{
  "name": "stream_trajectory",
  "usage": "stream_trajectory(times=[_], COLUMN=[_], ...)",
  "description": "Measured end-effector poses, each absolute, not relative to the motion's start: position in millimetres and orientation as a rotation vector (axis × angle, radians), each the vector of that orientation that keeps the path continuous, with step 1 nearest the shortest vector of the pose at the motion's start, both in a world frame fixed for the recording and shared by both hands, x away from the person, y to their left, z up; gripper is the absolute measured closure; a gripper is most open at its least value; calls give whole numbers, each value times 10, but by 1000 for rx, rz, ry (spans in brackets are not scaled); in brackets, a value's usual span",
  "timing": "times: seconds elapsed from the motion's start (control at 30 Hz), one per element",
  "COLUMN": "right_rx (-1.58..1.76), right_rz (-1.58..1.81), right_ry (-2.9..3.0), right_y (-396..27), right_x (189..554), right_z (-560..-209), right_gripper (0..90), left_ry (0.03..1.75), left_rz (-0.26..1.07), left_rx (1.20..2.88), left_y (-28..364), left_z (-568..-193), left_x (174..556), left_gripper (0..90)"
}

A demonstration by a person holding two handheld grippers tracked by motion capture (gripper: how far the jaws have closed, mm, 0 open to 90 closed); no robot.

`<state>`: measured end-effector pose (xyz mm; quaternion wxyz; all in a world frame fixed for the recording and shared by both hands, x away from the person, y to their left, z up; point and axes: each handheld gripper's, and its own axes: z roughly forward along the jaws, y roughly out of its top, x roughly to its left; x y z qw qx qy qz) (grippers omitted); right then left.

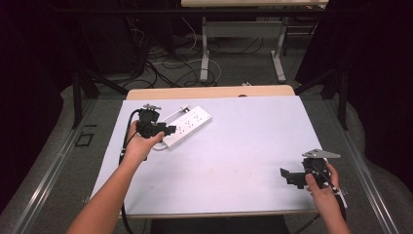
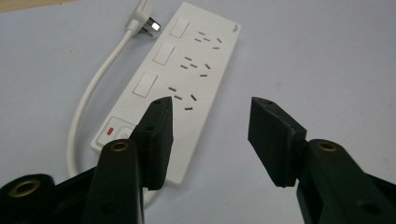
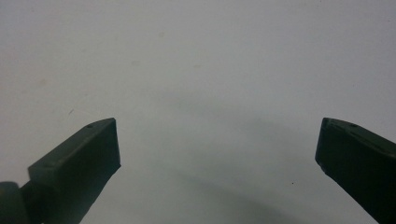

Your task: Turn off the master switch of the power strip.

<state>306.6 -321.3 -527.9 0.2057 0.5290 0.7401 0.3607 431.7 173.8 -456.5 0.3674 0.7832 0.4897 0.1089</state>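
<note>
**Power strip could skid under an off-centre grip**

The left hand-held gripper (image 2: 210, 135) hovered open and empty at the white power strip's (image 1: 187, 126) near end, upper left of the high view; closing there risked pivoting it or snagging its cord (image 2: 88, 100); the right hand-held gripper (image 1: 290, 176) gaped wide, empty, lower right over the desk (image 1: 234, 161).

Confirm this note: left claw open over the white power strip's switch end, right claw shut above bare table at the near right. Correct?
One error: the right claw is open, jaws wide apart over the bare table, as the right gripper view shows. The left claw is open over the power strip, as noted.
</note>
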Motion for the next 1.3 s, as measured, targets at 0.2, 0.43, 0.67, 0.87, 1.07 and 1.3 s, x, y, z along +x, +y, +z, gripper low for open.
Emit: stream_trajectory(times=[0.2,0.43,0.67,0.87,1.07,1.3], right_rx=[1469,1465,1467,1465,1465,1472], right_rz=[1005,1005,1005,1004,1007,1014], right_ry=[2064,2063,2062,2063,2059,2051], right_y=[-3219,-3224,-3223,-3217,-3216,-3221], right_x=[3065,3061,3060,3057,3054,3052], right_z=[-5276,-5271,-5270,-5265,-5261,-5256], right_gripper=[0,0,0,0,0,0], left_ry=[1203,1127,1149,1144,1160,1137], left_rz=[288,341,335,331,300,309], left_rx=[1976,1984,1939,1930,1882,1844], left_y=[1701,1722,1822,1898,1954,2034], left_z=[-4517,-4454,-4418,-4429,-4467,-4544], left_x=[4209,4045,3860,3713,3557,3389], left_gripper=[354,285,257,130,4,4])
